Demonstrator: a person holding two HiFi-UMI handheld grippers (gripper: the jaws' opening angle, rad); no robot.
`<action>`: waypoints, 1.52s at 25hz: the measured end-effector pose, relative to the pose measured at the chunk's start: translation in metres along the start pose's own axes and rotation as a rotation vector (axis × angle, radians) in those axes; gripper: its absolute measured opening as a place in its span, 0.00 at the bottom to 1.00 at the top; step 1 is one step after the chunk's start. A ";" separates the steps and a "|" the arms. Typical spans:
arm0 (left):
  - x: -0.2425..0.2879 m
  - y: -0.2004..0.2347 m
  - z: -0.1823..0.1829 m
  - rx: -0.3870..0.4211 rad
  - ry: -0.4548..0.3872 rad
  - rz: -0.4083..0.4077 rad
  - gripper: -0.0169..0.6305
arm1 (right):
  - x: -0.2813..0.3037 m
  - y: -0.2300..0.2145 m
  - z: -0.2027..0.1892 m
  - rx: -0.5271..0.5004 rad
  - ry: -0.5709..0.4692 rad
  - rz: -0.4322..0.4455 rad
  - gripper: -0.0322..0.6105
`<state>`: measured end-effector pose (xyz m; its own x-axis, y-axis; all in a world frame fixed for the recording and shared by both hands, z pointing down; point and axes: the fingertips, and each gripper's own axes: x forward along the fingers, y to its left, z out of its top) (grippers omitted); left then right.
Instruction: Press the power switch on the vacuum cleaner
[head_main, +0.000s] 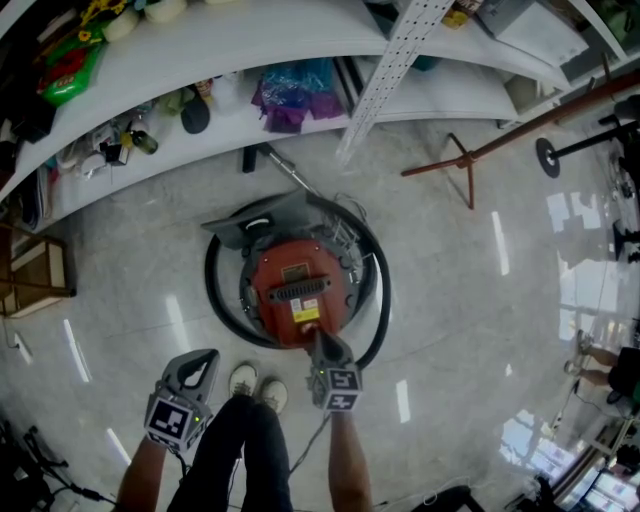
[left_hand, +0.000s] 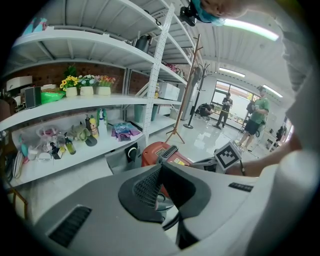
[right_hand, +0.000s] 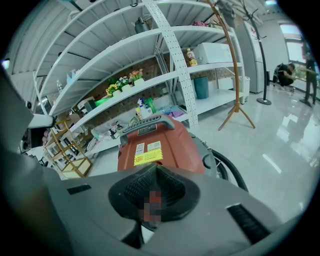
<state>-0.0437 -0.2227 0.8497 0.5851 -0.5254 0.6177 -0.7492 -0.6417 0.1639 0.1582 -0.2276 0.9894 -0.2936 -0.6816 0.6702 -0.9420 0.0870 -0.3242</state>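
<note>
1. Plainly, the red vacuum cleaner (head_main: 300, 285) stands on the floor (head_main: 450, 300); its yellow label (right_hand: 148, 158) is unreadable (print too small).
2. Right gripper (head_main: 323, 340), jaws together and empty, is over its near edge.
3. Left gripper (head_main: 205, 360) is closed, empty, well apart.

Red-orange on the vacuum cleaner (head_main: 298, 290) body, black for its handle and hose (head_main: 213, 292), yellow for the label (head_main: 306, 314) on top. Grey on the left hand-held gripper (head_main: 198, 368) and the right hand-held gripper (head_main: 327, 347), with black-and-white square patterns on their marker cubes. Glossy pale grey for the floor (head_main: 470, 300), white for the shelves (head_main: 250, 40), purple for a bag (head_main: 290, 95) there.
</note>
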 end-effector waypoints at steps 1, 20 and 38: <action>-0.001 -0.001 0.000 -0.001 0.002 0.000 0.04 | -0.001 0.001 0.000 0.007 0.001 0.004 0.07; -0.023 -0.016 0.037 0.032 -0.050 -0.013 0.04 | -0.048 0.024 0.040 -0.006 -0.070 0.019 0.07; -0.087 -0.044 0.104 0.071 -0.130 -0.016 0.04 | -0.145 0.071 0.101 -0.024 -0.175 0.008 0.07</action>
<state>-0.0293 -0.2072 0.7088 0.6353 -0.5802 0.5096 -0.7186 -0.6858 0.1152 0.1507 -0.1962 0.8018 -0.2701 -0.7968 0.5405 -0.9441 0.1089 -0.3113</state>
